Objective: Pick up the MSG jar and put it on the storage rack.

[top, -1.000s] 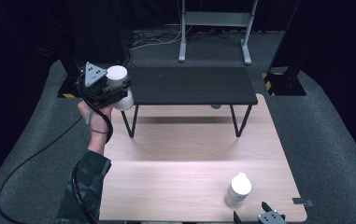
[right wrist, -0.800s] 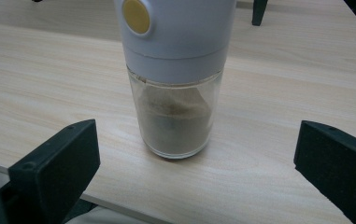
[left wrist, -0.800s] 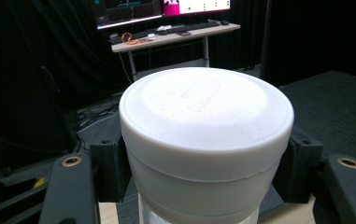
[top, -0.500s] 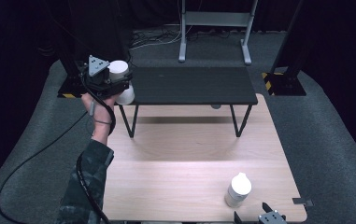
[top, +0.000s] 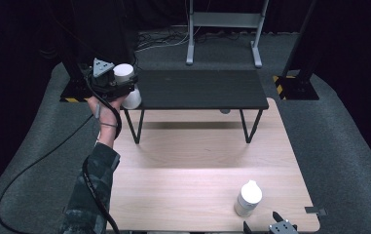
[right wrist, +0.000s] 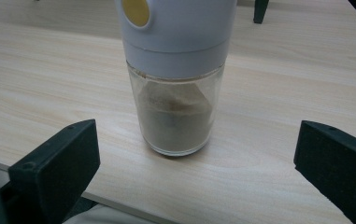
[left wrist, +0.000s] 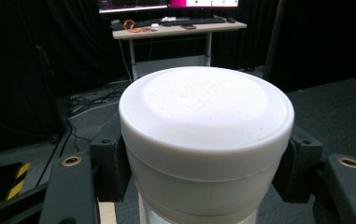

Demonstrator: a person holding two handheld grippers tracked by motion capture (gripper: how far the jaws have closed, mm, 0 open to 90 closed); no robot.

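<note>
Left gripper (top: 117,84), upper left of the high view, clamps a white jar (top: 124,74) beside the black shelf (top: 200,87); right gripper (right wrist: 189,158) gapes before the shaker (right wrist: 178,70), which a careless advance could topple.

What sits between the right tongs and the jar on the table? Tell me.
Nothing visible. The right tongs stand open at the table's near edge, and the jar stands upright just ahead of them with only bare wood between.

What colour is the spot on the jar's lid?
Yellow spot on the white lid; right gripper view.
</note>
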